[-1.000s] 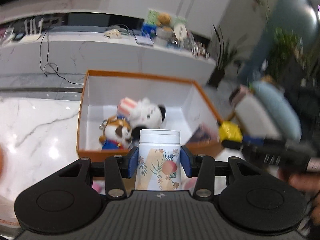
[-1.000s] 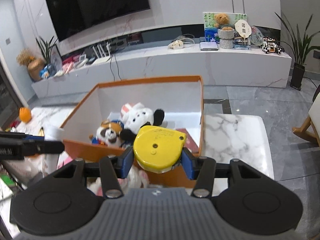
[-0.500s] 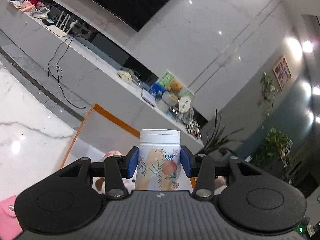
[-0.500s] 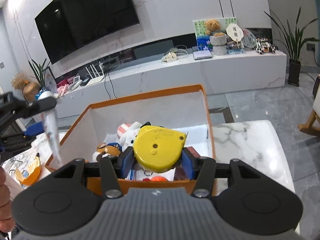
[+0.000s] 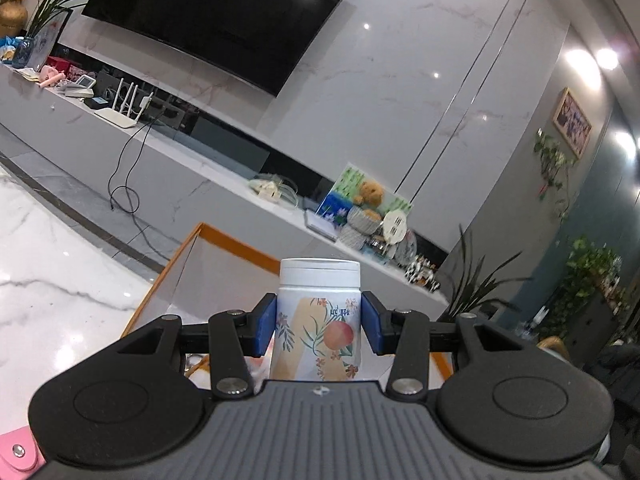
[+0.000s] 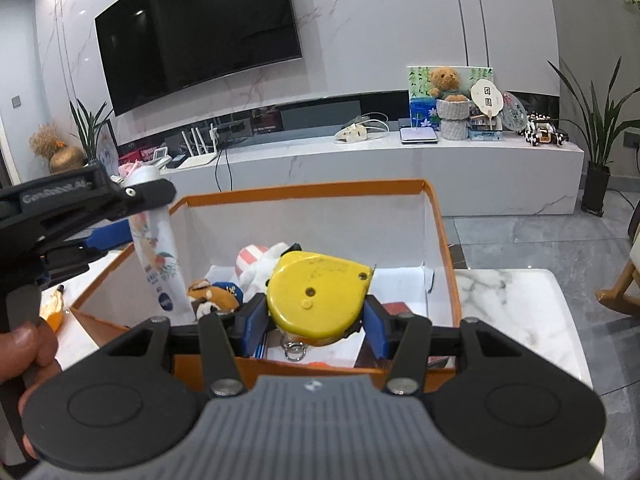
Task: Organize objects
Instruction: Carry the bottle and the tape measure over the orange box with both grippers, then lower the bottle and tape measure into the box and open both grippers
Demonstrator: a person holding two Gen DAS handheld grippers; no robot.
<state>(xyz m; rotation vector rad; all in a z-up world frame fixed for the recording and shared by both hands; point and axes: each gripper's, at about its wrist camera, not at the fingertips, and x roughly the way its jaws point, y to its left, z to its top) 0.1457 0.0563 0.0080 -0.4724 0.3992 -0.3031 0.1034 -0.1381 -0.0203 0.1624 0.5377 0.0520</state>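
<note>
Two sets of fingers are each clamped on one thing: the left gripper (image 5: 318,330) pinches a white floral bottle (image 5: 316,320) between its blue pads, and the right gripper (image 6: 316,330) squeezes a yellow tape measure (image 6: 318,298). Both things hang over the orange box (image 6: 304,190), the bottle at its left wall, the tape measure above its near edge. Neither is set down yet, so two placements appear left. Already inside lie at least two plush toys (image 6: 260,266), a dark red item and a small metal ring; more may be hidden. On the marble worktop (image 6: 516,304) outside, something orange at the left and a pink pouch (image 5: 18,454) probably still wait.
</note>
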